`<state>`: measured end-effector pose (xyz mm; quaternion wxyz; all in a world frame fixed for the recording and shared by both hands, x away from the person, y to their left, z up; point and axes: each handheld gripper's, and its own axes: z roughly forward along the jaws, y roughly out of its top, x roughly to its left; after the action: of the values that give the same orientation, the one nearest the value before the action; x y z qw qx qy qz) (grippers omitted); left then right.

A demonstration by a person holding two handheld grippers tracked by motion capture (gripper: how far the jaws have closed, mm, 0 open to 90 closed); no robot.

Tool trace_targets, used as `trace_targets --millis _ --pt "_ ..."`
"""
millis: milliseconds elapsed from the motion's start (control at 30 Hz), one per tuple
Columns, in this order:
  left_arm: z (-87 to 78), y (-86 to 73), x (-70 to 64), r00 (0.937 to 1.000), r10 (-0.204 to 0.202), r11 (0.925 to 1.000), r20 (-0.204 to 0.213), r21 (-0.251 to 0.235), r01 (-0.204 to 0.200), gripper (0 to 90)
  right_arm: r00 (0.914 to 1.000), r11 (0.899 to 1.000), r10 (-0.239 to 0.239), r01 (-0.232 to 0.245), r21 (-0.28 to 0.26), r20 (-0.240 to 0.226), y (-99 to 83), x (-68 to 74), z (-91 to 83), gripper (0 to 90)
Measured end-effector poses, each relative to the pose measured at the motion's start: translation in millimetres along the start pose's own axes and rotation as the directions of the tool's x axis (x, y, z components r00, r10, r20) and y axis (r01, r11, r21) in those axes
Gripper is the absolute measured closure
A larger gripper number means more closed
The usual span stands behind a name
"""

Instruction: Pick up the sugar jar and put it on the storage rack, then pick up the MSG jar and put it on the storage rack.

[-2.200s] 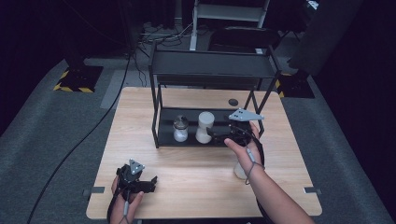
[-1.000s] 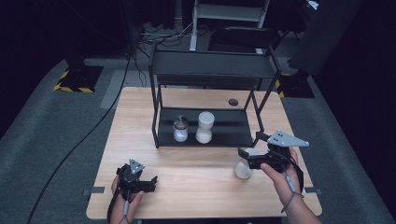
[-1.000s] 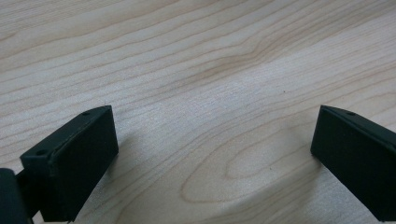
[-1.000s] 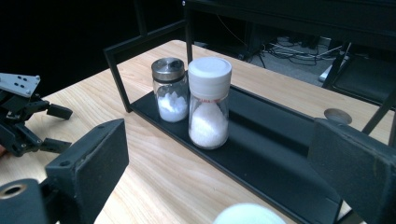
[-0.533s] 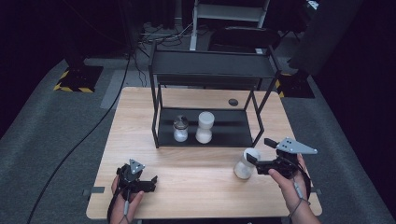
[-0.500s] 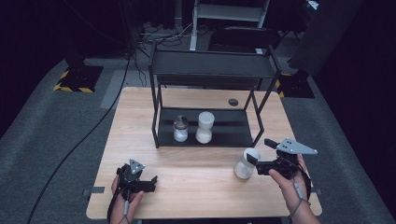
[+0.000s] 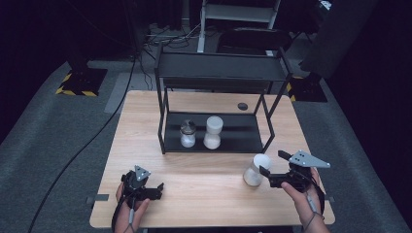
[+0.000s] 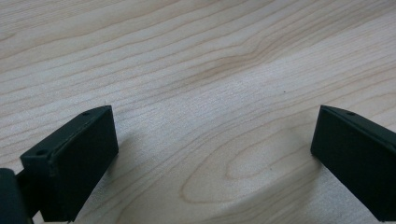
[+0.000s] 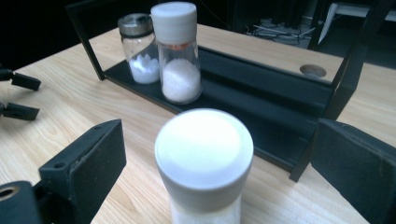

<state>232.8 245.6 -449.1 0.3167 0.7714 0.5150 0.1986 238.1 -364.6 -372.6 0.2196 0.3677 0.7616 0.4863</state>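
A white-capped jar of white grains (image 7: 255, 169) (image 9: 204, 163) stands on the wooden table (image 7: 204, 194) at the front right. My right gripper (image 7: 273, 164) (image 9: 217, 135) is level with it, open wide. The jar sits between the jaws, and neither one touches it. Two more jars stand on the bottom shelf of the black rack (image 7: 218, 73): a metal-lidded one (image 7: 188, 134) (image 9: 138, 53) and a taller white-capped one (image 7: 213, 132) (image 9: 178, 53). My left gripper (image 7: 156, 190) (image 8: 212, 126) rests open on bare wood at the front left.
The rack (image 9: 261, 107) stands mid-table, with its upper shelf bare. A round cable hole (image 7: 242, 106) (image 9: 312, 71) lies in the table behind it. The left gripper's fingertips (image 9: 18, 95) show at the left edge of the right gripper view. Dark floor with cables surrounds the table.
My right gripper has pulled back from the rack to the front right and swung round beside the jar on the table. The jar and the left gripper have stayed put.
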Motion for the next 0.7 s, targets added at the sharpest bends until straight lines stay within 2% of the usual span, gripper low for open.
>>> trace_targets --millis 700 --pt "0.1 0.1 -0.1 1.0 -0.001 1.0 0.0 0.0 0.001 0.1 0.9999 0.999 -0.001 0.001 0.039 -0.015 -21.8 -1.2 12.8 3.3"
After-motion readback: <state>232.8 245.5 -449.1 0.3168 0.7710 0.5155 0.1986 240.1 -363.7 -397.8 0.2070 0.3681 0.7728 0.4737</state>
